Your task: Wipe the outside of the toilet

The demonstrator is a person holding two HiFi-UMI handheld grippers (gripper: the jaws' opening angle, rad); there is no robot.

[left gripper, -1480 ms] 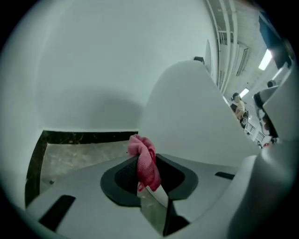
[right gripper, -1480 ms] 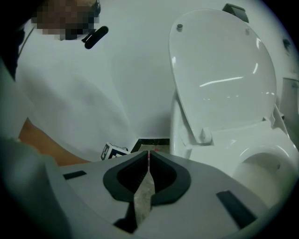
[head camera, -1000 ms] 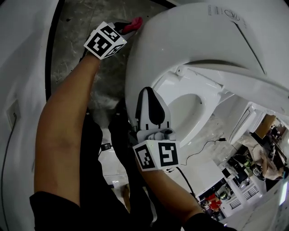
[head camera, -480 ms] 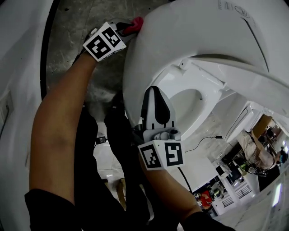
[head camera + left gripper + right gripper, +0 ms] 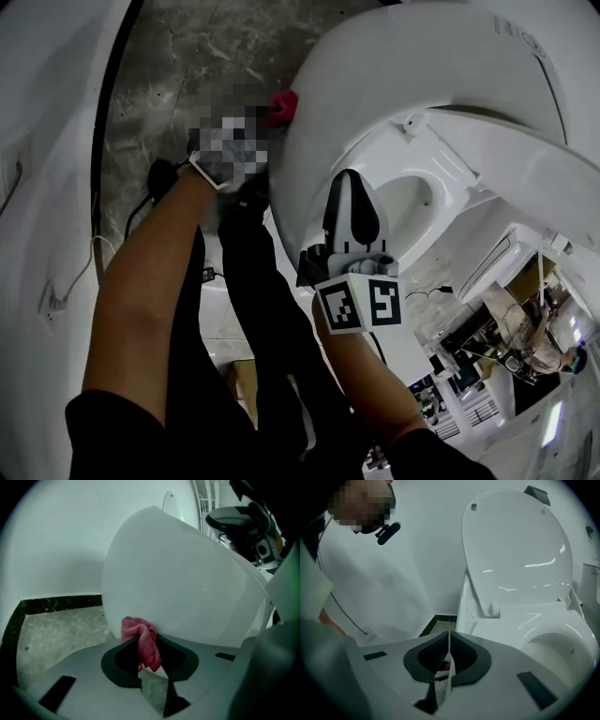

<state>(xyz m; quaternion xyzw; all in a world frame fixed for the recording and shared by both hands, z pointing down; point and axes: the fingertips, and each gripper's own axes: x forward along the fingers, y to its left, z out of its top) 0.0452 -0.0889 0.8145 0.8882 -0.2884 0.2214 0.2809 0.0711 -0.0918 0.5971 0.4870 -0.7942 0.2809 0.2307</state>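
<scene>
White toilet (image 5: 394, 84), lid (image 5: 515, 545) raised, on grey mottled stone floor (image 5: 178, 66). White wall (image 5: 61, 536), black skirting band (image 5: 61, 603) at base. Black cable (image 5: 155, 183) on floor.

Left gripper (image 5: 149, 670): jaws clamped on red cloth (image 5: 139, 637), cloth pressed to outer side of bowl, low, near floor.

Right gripper (image 5: 352, 192): jaws together, nothing held, beside front rim of bowl.

Against half second earlier: cloth and left gripper lower in head view; right gripper further right; more floor showing.
</scene>
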